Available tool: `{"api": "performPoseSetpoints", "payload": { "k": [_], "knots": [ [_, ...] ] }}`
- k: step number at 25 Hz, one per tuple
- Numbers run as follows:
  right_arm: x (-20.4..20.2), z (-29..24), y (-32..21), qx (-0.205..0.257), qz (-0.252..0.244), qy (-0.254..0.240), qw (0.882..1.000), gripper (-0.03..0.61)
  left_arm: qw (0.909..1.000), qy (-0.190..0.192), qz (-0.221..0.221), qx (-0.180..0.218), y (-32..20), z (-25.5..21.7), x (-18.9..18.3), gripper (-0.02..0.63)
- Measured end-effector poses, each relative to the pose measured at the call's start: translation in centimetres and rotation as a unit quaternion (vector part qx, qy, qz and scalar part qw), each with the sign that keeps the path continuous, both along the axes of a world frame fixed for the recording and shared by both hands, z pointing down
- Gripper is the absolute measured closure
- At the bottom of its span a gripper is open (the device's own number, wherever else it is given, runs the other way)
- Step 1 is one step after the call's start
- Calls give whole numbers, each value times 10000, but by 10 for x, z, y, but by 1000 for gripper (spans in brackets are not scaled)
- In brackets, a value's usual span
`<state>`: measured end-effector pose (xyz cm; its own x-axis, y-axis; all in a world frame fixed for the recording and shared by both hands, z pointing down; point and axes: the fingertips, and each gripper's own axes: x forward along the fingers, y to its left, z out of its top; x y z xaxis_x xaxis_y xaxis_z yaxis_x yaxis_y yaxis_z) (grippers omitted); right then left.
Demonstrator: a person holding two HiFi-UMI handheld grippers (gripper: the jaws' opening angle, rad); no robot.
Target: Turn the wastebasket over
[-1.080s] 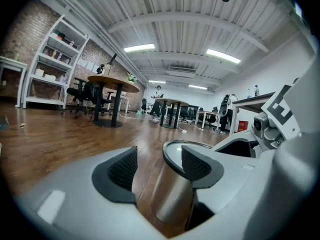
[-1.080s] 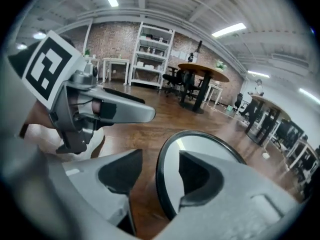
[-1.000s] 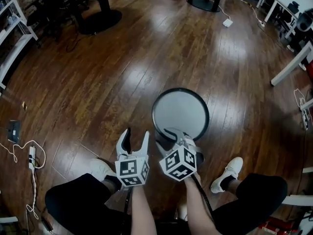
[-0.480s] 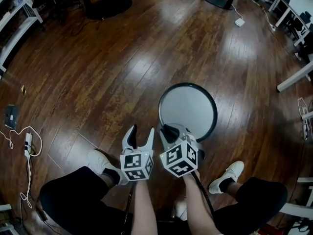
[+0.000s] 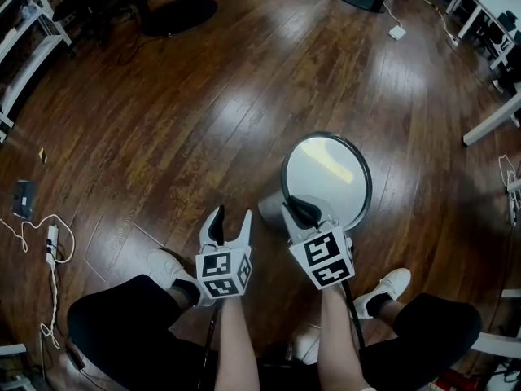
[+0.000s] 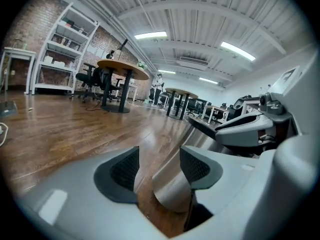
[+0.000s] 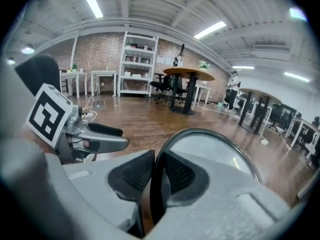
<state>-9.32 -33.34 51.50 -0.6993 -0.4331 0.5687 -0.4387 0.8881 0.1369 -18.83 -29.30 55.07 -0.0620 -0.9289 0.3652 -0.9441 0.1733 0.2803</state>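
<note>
The wastebasket [image 5: 326, 169], grey metal with a black rim [image 7: 201, 133], stands tipped on the wood floor, its mouth facing up and away and its side wall [image 5: 273, 206] showing. My right gripper [image 5: 303, 211] is shut on the near part of the rim, which runs between its pads [image 7: 135, 173]. My left gripper [image 5: 230, 221] hangs open just left of the basket's base; its jaws have just been closing a little, with nothing pressed between them. In the left gripper view the basket's wall [image 6: 172, 191] shows beyond the gap, with the right gripper [image 6: 250, 129] above it.
The person's white shoes [image 5: 163, 269] [image 5: 389, 287] and dark trouser legs frame the grippers. Cables and a power strip [image 5: 50, 243] lie at the left. Black pedestal bases [image 5: 175, 10] stand at the back, white table legs [image 5: 488, 125] at the right.
The right gripper's jaws closed on the rim and rose, tipping the upright basket so its side wall shows. The left gripper sank a little beside it.
</note>
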Motion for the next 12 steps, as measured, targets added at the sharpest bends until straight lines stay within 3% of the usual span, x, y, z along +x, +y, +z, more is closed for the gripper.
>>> {"api": "performPoseSetpoints", "payload": {
  "k": [5,12],
  "knots": [
    [56,-24,-17,-148,320,-1009,9943,518,9997,-99,203,42,-3,-6,16,334],
    [145,-37,-39,-508,1095,-2466,9616,517,9977,-89,667,-12,-11,1,55,334]
  ]
}}
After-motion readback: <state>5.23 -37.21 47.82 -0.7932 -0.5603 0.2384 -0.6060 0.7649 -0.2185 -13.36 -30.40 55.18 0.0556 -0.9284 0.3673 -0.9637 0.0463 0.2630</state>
